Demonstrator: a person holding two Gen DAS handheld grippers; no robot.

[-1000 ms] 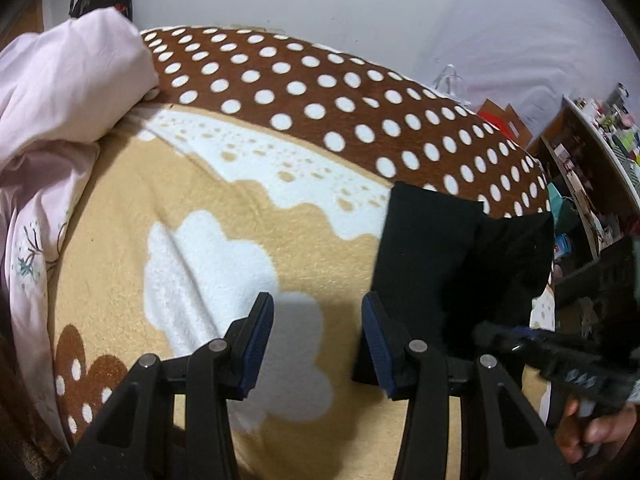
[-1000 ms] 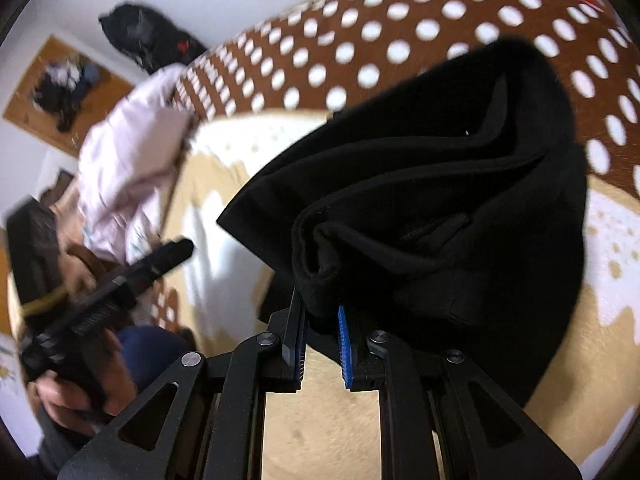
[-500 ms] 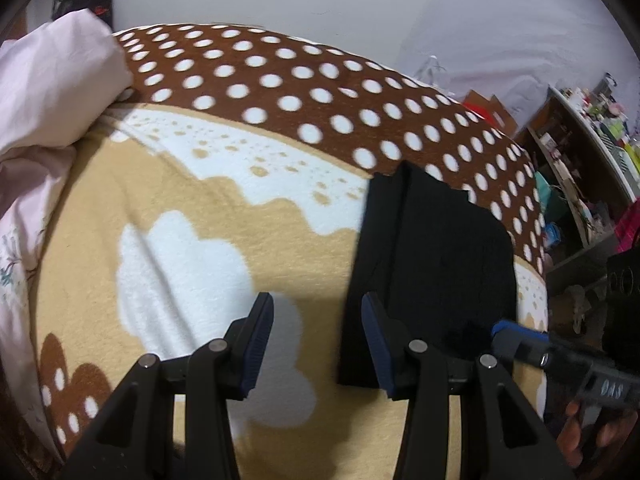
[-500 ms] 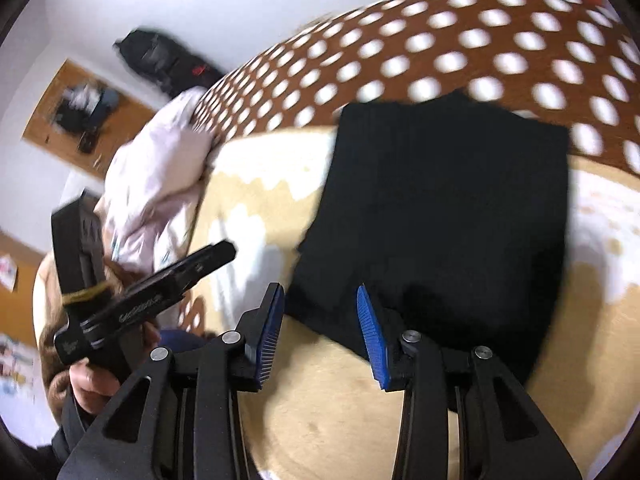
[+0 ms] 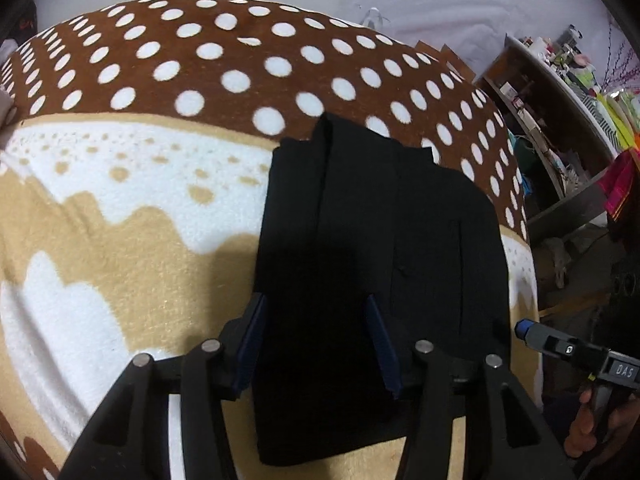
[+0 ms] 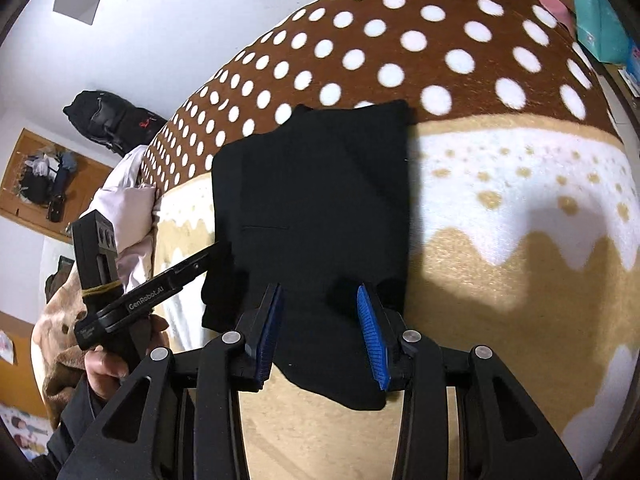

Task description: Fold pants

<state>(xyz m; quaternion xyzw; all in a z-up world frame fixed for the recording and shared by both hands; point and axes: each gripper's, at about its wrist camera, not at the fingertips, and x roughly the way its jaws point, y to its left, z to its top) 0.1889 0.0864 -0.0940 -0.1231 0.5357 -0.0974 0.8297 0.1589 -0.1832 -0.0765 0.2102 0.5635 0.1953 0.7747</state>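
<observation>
Both grippers hover over the pants, and both are spread wide with nothing pinched. Left gripper [image 5: 316, 344] first: its blue-lined fingers [image 5: 250, 344] straddle the near left part of the folded black pants [image 5: 380, 264], left pad right at the cloth's left edge, right pad over the dark fabric. From this tool the bundle runs from 6 o'clock up toward 12 and spills to 2 o'clock, a compact rectangle with layered edges showing at the far end. It lies flat on the blanket [image 5: 120, 240], straddling the line where tan-and-white gives way to brown with white dots.

Over to the right gripper [image 6: 322, 334]: jaws apart, blue pads [image 6: 370, 336] framing the near edge of the pants [image 6: 312, 200], which stretch away toward 12 o'clock. Whether the tips touch the cloth, I cannot tell. The left gripper [image 6: 192, 268] pokes in from 9 o'clock, its tip at the pants' left edge. A pale pink cloth [image 6: 128, 200] lies at 10 o'clock, well apart from the pants.
</observation>
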